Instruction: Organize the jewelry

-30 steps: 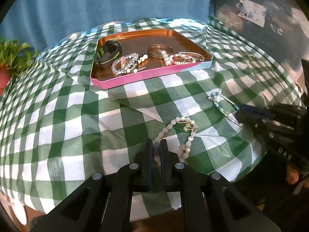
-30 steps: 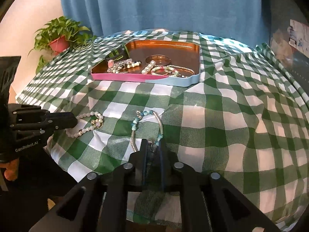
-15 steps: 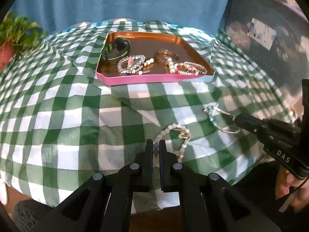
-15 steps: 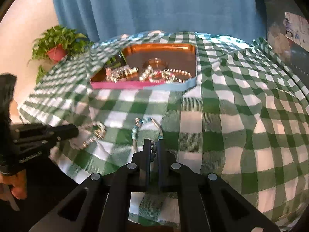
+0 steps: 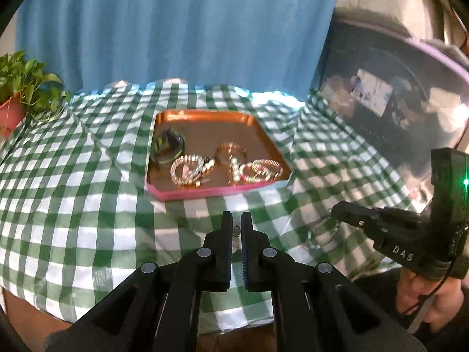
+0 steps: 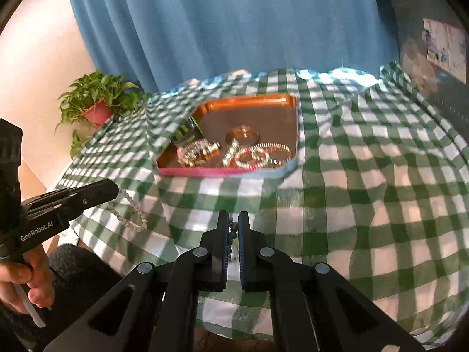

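Observation:
My left gripper [image 5: 236, 220] is shut on a pearl bracelet [image 6: 129, 211], which dangles above the checked cloth; in the right wrist view that gripper [image 6: 114, 189] comes in from the left. My right gripper [image 6: 233, 220] is shut on a blue-beaded bracelet [image 5: 322, 231], a bit of which shows between its fingers [image 6: 224, 228]; in the left wrist view this gripper [image 5: 335, 212] is at the right. Both hang in front of the copper tray with a pink rim [image 5: 205, 192], which holds a black-and-green band [image 5: 168, 146] and several bracelets [image 5: 252, 171].
A green-and-white checked cloth [image 6: 366, 205] covers the table and drapes over its near edge. A potted plant [image 6: 96, 99] stands at the far left. A blue curtain [image 5: 176, 29] hangs behind. A person's hand [image 6: 17, 287] grips the left tool.
Both grippers have risen off the cloth, each lifting its bracelet with it. The tray now sits lower and nearer the middle of both views.

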`<state>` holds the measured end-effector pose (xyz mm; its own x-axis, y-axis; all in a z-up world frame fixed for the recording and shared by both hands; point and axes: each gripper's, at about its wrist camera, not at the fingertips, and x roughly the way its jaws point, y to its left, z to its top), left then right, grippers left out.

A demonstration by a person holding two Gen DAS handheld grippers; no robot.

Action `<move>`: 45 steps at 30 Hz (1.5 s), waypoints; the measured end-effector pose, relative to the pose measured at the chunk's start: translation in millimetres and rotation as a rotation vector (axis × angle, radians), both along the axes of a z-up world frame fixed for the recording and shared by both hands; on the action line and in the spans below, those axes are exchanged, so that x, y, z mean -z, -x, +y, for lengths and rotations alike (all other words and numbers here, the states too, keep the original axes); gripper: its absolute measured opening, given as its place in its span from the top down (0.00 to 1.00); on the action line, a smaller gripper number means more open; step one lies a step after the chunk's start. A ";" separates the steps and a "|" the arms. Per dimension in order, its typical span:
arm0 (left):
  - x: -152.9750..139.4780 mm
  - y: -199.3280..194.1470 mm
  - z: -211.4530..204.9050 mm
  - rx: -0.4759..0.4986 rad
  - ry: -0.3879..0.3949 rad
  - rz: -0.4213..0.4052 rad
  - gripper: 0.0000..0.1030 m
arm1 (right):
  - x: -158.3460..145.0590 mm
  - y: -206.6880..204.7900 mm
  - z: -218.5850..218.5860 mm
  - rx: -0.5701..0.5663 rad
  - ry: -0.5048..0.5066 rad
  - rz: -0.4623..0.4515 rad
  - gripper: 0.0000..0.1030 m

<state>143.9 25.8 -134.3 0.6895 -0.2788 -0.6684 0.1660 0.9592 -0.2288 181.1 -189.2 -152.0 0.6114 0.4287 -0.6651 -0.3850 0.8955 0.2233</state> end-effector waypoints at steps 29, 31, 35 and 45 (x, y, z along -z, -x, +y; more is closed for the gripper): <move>-122.5 -1.0 43.3 0.042 0.163 -0.279 0.95 | -146.7 22.6 38.9 -0.018 0.024 -0.347 0.95; -118.1 -12.2 44.6 0.050 0.168 -0.272 0.95 | -144.3 13.4 41.6 -0.019 0.025 -0.345 0.95; -105.5 -35.4 44.9 0.056 0.164 -0.253 0.94 | -134.2 -5.0 48.2 -0.026 0.018 -0.329 0.95; -49.2 -100.2 43.1 0.055 0.221 -0.171 0.95 | -88.4 -60.1 61.0 -0.037 -0.012 -0.256 0.95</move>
